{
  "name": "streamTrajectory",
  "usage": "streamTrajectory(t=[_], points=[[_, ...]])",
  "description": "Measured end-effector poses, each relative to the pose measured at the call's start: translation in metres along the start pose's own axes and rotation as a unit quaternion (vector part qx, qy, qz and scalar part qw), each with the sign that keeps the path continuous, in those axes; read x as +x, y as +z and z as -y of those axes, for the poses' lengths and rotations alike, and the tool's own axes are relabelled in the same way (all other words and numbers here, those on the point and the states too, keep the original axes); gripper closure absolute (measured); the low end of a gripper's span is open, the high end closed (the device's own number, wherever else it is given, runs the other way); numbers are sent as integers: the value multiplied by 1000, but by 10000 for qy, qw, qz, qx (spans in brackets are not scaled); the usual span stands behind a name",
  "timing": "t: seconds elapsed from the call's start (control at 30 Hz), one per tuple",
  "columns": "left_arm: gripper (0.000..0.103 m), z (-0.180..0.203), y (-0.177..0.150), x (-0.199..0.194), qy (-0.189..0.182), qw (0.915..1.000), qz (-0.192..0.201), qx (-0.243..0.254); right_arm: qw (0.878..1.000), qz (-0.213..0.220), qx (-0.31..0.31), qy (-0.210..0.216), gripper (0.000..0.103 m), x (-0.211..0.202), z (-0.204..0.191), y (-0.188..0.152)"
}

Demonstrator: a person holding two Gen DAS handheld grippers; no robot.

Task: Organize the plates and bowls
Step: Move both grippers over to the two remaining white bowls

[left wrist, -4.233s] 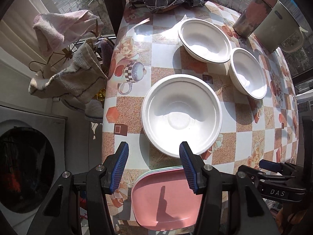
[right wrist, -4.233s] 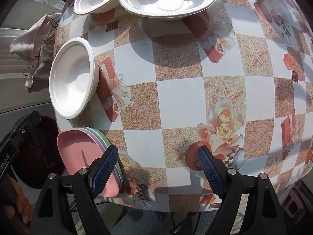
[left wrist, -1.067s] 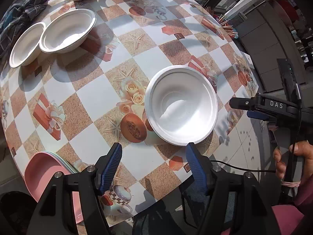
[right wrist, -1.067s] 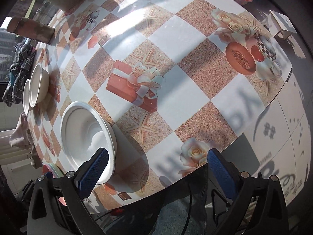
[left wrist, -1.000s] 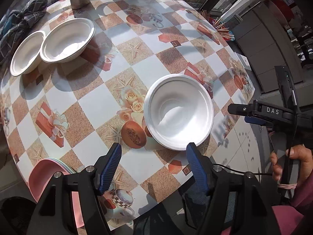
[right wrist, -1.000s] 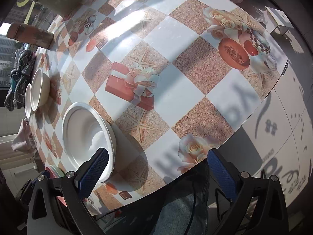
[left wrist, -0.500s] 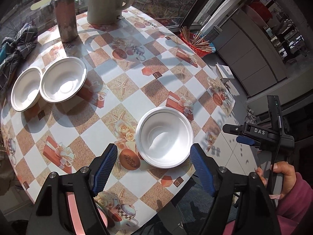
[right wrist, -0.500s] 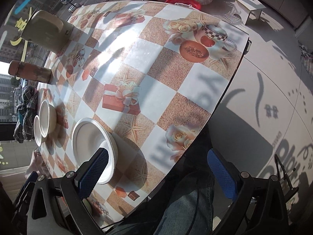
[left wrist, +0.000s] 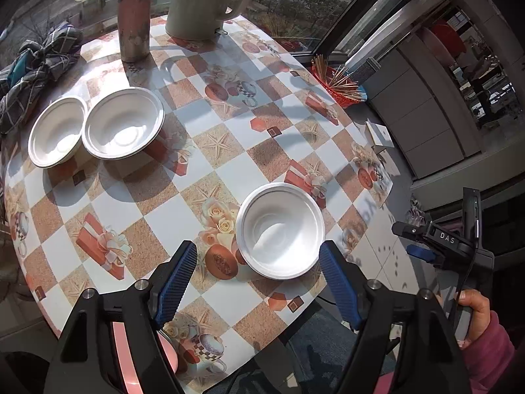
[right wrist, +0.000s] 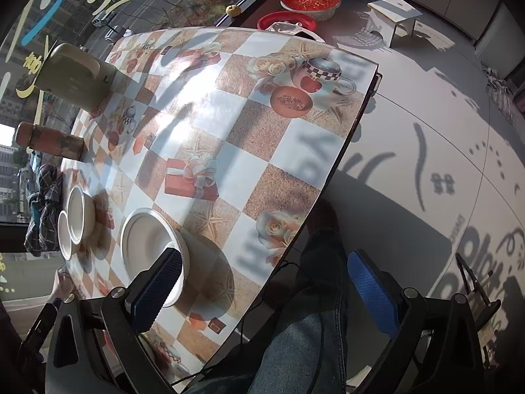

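Left gripper [left wrist: 257, 275] above table [left wrist: 229, 170], jaws spread, just widened, gripping nothing. Near bowl [left wrist: 280, 229] alone by front edge, below and between fingers, untouched. Two more bowls [left wrist: 123, 126] touching at far left. Pink plates [left wrist: 119, 358] at near corner. Right gripper [right wrist: 262, 290] wide apart, empty, off table edge.
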State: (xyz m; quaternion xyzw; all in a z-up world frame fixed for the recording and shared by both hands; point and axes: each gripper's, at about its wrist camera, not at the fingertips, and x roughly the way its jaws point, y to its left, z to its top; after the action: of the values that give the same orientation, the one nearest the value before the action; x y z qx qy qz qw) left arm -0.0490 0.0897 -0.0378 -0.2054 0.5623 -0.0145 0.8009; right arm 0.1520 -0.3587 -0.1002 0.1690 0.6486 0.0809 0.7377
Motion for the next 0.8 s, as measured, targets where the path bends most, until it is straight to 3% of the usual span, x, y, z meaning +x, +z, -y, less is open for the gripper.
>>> streamTrajectory(t=[0.8], points=[[23,28,10,10,-69,9991,-100,397,9995,191,64,-262,1,-26,15,-6]])
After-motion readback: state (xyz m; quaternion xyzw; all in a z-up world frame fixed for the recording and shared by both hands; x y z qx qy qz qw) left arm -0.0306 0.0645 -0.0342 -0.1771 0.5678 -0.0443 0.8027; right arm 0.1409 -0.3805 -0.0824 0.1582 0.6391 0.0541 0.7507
